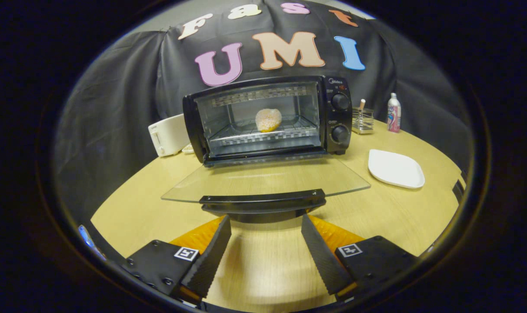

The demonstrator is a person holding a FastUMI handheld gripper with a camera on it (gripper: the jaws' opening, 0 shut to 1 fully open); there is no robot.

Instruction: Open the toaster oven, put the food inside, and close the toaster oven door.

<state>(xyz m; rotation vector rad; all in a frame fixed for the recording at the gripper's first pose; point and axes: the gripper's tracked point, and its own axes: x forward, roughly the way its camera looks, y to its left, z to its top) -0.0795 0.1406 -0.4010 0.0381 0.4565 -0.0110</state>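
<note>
A black toaster oven [333,117] stands at the back of the wooden table with its glass door [263,180] folded down flat toward me. A pale orange piece of food [268,120] rests on the wire rack inside the oven. The door's black handle [263,201] lies just ahead of my fingertips. My gripper [266,221] is open, its two fingers spread wide just below the handle, with nothing between them.
A white plate [396,168] lies on the table [128,204] to the right of the oven door. Behind it stand a small wire holder [362,120] and a bottle [393,113]. A white appliance [168,134] sits left of the oven.
</note>
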